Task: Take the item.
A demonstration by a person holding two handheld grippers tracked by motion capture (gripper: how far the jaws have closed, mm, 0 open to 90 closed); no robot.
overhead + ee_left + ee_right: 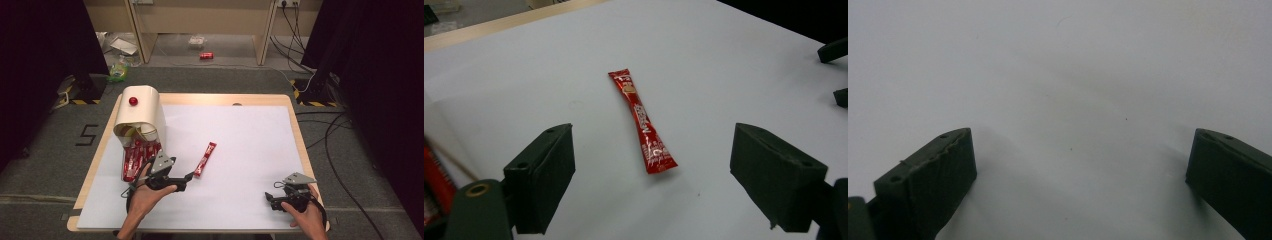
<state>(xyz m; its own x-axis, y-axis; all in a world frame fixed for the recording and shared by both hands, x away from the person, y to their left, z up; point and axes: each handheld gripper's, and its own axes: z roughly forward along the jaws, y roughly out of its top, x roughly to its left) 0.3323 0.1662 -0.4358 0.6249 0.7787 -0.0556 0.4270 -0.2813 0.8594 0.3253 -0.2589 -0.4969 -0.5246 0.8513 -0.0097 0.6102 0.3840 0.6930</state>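
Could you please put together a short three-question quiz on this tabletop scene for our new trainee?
1. True or false: the left gripper grips the red sachet.
2. What tops the cream dispenser? A) red knob B) blue lid
3. Which gripper lies nearer the sachet?

Key:
1. False; its fingers stand apart, the sachet lying flat on the white table.
2. A.
3. The left; the right gripper is farther off.

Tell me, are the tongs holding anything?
No. Both the left tongs and right tongs are open and empty; the red packet lies loose on the table.
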